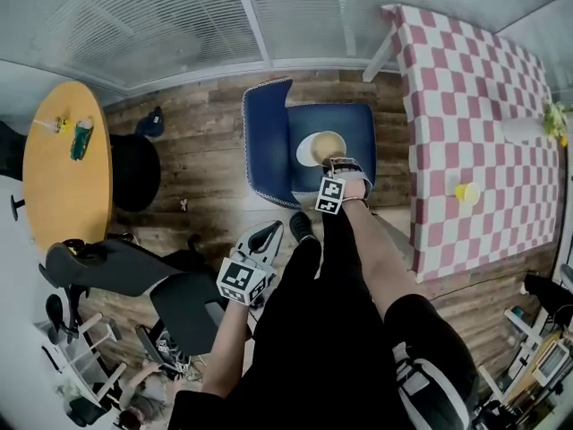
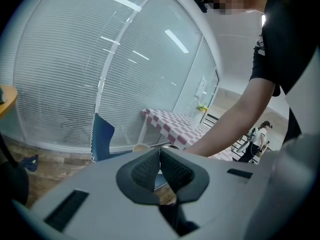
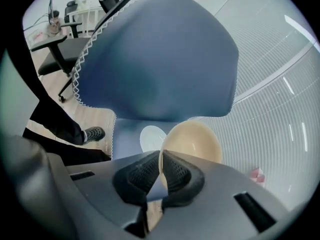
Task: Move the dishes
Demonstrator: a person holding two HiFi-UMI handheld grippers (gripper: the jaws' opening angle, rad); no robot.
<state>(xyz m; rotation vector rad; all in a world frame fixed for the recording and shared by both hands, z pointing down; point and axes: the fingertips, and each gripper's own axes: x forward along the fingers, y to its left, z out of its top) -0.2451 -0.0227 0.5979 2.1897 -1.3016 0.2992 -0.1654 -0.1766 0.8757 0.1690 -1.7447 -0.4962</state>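
Red-and-white check covers the table [image 1: 466, 106] down the right of the head view. At the left edge stands an orange round table [image 1: 54, 168]. Black office chairs [image 1: 125, 267] crowd the lower left.

In the upper middle is the blue chair [image 1: 269, 141], just left of the checked table, with its back toward the frame's left. Your legs, in black, fill the lower middle in front of it.

A white plate [image 3: 150, 138] lies flat on the seat, and the part that shows is bare. Your right gripper [image 3: 161, 159] is clamped on the rim of the cream bowl [image 3: 197, 141], with the rim running between the two pads. The bowl hangs tilted with its plain hollow showing, over the plate's right side in the right gripper view. In the head view it hides most of the plate.

Your left gripper [image 2: 160, 156], at the lower middle of the head view beside your legs, has its jaws pressed together on nothing.

Your shoe [image 3: 94, 133] is on the floor by the seat. A yellow cup [image 1: 466, 193] stands near the checked table's left edge, its contents too small to tell. A green bottle [image 1: 81, 139] stands on the round table.
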